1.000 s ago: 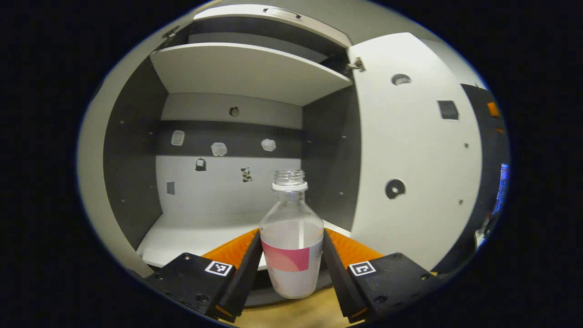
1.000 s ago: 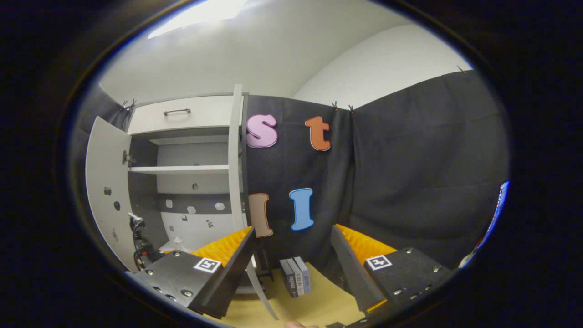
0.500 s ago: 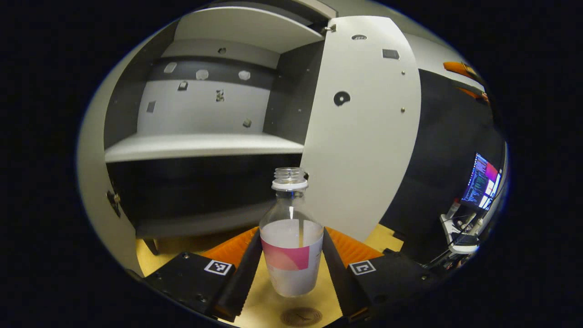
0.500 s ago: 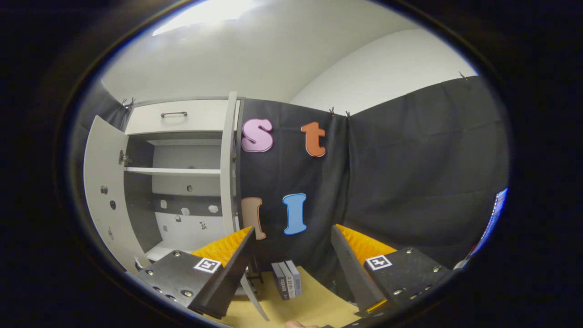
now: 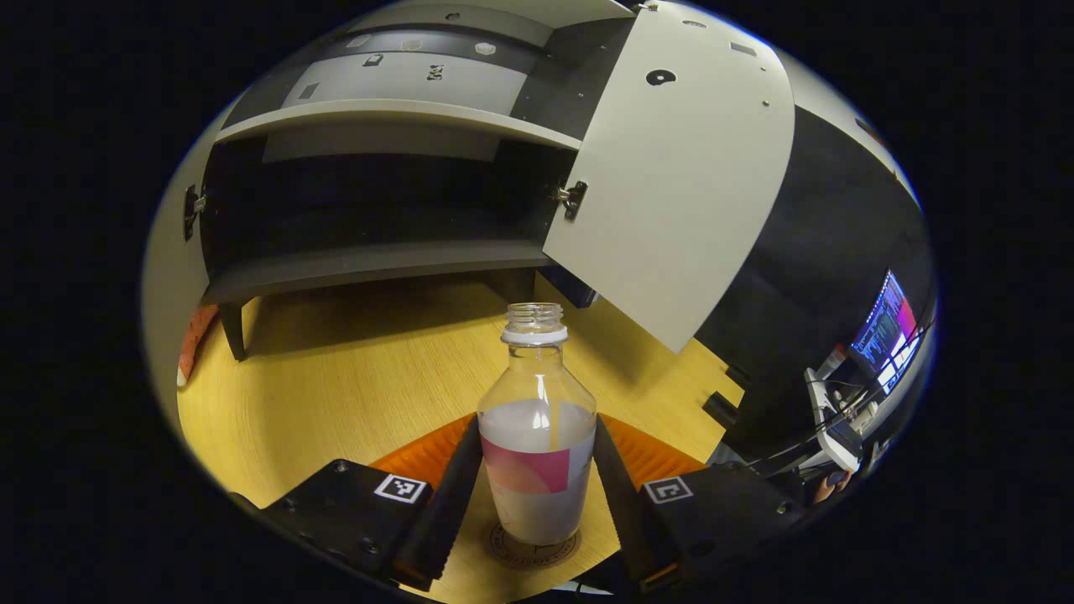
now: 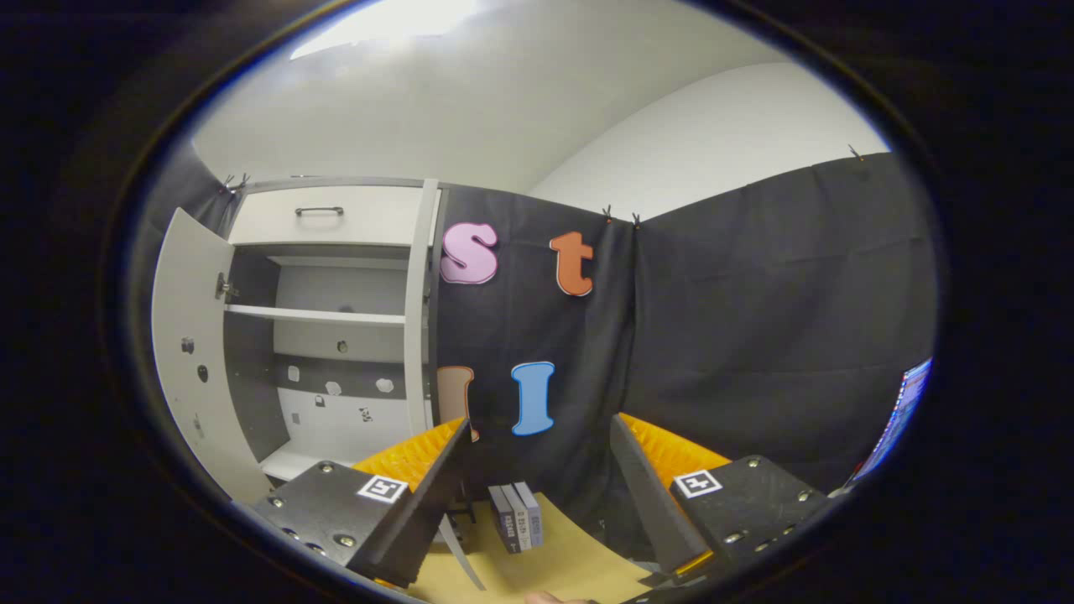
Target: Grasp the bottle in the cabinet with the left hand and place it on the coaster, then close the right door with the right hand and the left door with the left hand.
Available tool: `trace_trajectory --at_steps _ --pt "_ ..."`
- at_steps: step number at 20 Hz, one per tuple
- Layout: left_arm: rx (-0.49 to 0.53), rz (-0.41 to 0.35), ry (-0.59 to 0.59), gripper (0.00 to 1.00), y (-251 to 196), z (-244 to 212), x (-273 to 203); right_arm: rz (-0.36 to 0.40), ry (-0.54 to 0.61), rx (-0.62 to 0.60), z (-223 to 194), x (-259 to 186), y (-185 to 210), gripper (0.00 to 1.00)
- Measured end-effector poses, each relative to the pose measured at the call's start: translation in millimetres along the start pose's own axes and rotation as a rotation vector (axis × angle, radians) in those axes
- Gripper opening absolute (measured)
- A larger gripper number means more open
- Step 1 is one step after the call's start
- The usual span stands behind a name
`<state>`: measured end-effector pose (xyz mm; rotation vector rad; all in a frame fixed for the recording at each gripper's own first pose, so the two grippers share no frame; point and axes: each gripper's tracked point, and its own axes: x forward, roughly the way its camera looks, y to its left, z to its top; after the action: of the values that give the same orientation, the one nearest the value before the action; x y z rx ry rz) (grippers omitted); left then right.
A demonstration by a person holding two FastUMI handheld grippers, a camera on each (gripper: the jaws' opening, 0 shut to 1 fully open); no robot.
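Note:
My left gripper (image 5: 537,495) is shut on a clear bottle (image 5: 537,436) with a pink and white label and no cap. The bottle stands upright, its base on or just over a round brown coaster (image 5: 534,549) on the wooden table (image 5: 352,377). Beyond it the cabinet (image 5: 377,260) stands with both doors open; its right door (image 5: 671,176) swings out over the table. In the right gripper view my right gripper (image 6: 537,495) is open and holds nothing. It hangs well back from the cabinet (image 6: 327,335), whose right door (image 6: 417,310) shows edge-on and whose left door (image 6: 189,352) is swung wide.
A few small books (image 6: 518,516) stand on the table by the black cloth wall. A monitor (image 5: 881,323) and cables (image 5: 839,419) lie off to the right of the table. A red-orange object (image 5: 195,335) sits at the table's left edge.
My left gripper has carried the bottle out of the cabinet and down, so the coaster now sits under the bottle's base. The right gripper has only drifted slightly.

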<state>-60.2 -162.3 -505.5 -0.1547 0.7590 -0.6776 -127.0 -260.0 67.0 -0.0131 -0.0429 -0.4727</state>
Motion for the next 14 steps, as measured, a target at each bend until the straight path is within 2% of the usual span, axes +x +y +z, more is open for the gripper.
trace_trajectory --at_steps 4,14 --pt "0.025 -0.018 -0.013 0.80 0 -7 0 -0.007 -0.011 -0.006 10 2 -1 1.00" --pt "0.079 0.019 -0.067 0.80 -8 -21 -9 0.009 0.000 -0.007 6 13 9 1.00"
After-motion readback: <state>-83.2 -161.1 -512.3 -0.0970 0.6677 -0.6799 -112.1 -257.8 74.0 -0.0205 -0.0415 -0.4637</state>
